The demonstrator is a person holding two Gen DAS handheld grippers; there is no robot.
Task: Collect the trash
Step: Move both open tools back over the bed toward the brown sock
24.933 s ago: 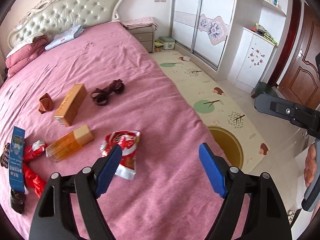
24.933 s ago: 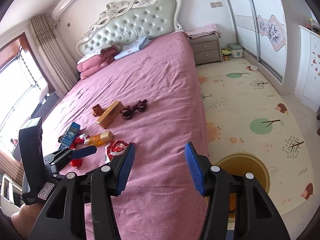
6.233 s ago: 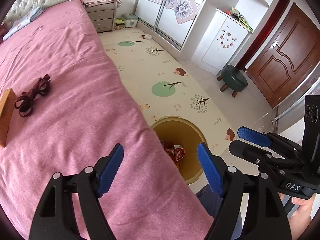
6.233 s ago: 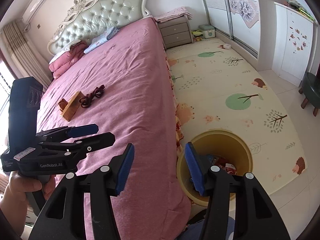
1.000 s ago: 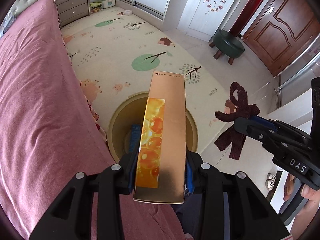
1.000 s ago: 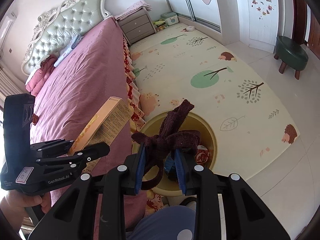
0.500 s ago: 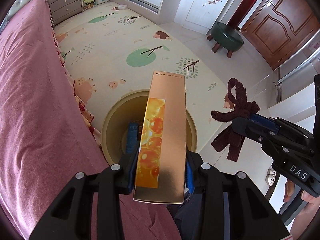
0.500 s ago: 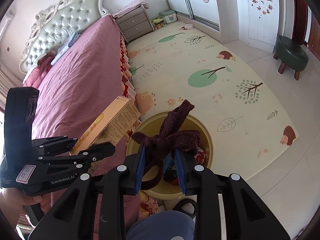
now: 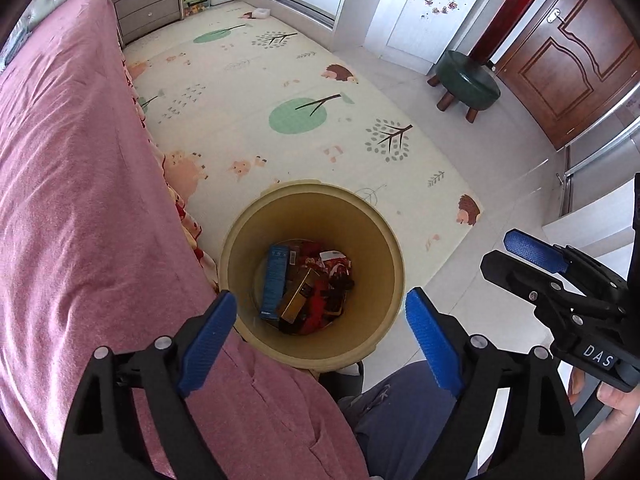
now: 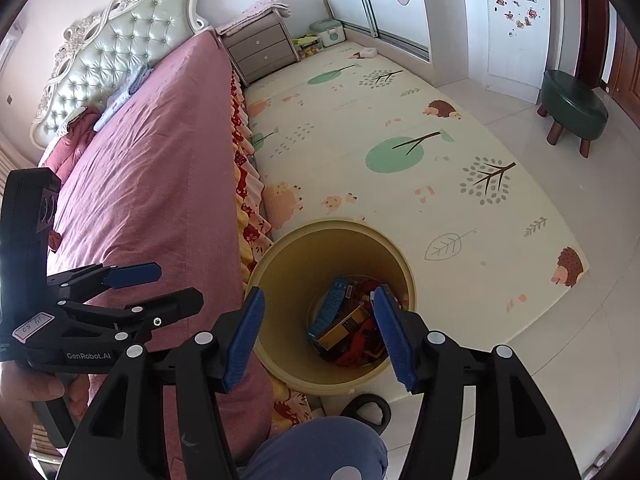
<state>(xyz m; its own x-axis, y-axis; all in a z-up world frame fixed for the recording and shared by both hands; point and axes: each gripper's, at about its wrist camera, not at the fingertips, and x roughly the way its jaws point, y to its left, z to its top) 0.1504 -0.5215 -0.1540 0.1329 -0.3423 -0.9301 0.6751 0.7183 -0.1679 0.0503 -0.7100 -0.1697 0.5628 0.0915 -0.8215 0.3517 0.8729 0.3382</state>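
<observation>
Both grippers (image 9: 320, 332) (image 10: 318, 336) above bin (image 9: 240, 240), fingers opening, empty

yellow bin (image 9: 390, 248), pink bedspread (image 9: 72, 168), tree-patterned mat (image 9: 280, 80)

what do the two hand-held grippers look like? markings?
Both are black plastic frames with silver screws and ribbed blue pads. The left hand-held gripper reads "GenRobot.AI" with a handwritten sticker; the right hand-held gripper reads "DAS". No cables visible.
</observation>
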